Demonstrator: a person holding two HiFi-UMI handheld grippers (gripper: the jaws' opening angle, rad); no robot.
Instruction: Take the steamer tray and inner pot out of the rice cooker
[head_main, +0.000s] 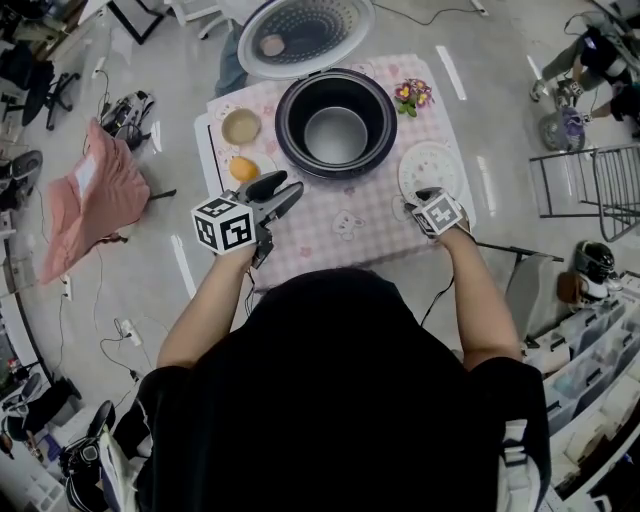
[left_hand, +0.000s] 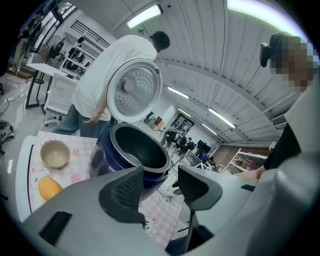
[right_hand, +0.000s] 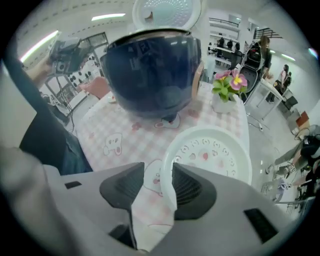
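White perforated plastic steamer tray (head_main: 428, 165) is out; right gripper (head_main: 428, 194), left gripper (head_main: 283, 190) both unclenched, holding nothing. Best pinch the black metal inner pot (head_main: 336, 135) squarely by its rim.

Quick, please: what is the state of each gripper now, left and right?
Left gripper: open, nothing between its jaws.
Right gripper: open, above the near rim of the steamer tray, not gripping it.

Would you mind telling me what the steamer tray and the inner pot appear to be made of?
Steamer tray: probably white plastic, slightly glossy, perforated. Inner pot: likely metal with a dark nonstick coating; its base reflects light dully.
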